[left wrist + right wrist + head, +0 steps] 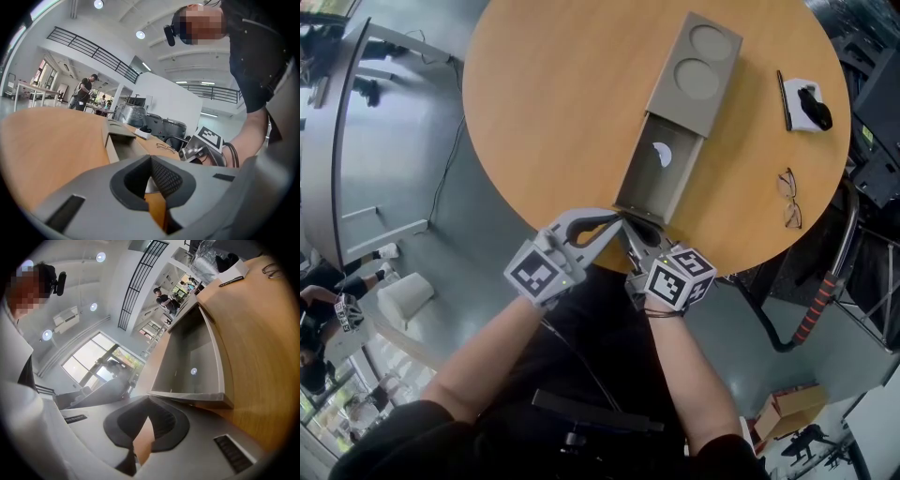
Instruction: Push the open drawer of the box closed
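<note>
A grey box (694, 66) with two round recesses on top lies on the round wooden table (553, 103). Its drawer (661, 173) stands pulled out toward me, with a small white thing (662, 155) lying inside. My left gripper (617, 217) is shut, its tips at the left corner of the drawer's front. My right gripper (629, 228) is shut too, right beside it at the drawer's front wall. In the left gripper view the gripper (151, 158) points past the drawer (123, 143). In the right gripper view the gripper (149, 398) sits just below the drawer's front wall (187, 397).
Glasses (789, 197) lie near the table's right edge. Behind them are a black pen (784, 98) and a white pad with a black object (811, 106). The drawer's front reaches almost to the table's near edge. A person stands far back (86, 91).
</note>
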Demonstrator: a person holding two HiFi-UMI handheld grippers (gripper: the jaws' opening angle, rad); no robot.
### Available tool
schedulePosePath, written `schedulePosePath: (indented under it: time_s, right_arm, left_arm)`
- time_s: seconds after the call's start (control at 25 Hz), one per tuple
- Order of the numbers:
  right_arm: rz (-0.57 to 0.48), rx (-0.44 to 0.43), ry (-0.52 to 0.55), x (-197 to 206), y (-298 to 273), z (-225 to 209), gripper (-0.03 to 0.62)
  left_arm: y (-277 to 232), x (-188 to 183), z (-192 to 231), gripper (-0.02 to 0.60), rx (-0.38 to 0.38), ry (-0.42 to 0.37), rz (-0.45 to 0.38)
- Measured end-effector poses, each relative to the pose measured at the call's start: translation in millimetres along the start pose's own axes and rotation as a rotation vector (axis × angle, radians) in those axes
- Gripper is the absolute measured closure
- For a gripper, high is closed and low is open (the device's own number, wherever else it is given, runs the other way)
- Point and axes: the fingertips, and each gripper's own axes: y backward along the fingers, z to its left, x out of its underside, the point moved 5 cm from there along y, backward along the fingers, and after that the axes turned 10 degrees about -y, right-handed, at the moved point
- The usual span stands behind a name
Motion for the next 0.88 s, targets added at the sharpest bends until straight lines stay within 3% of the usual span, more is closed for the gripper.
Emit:
schedulePosePath:
  time_s: [0.32,0.88]
  right_arm:
    - [0.051,0.003,-0.038,-9,-6,-3,0.586]
    - [0.037,-0.011,-0.052,-33,-14,-4,0.588]
  left_arm:
    - [-16,-7,16,0.549,0.017,0.014,0.009]
    - [-37,-12,37,0.549,0.03,0.016,0.022]
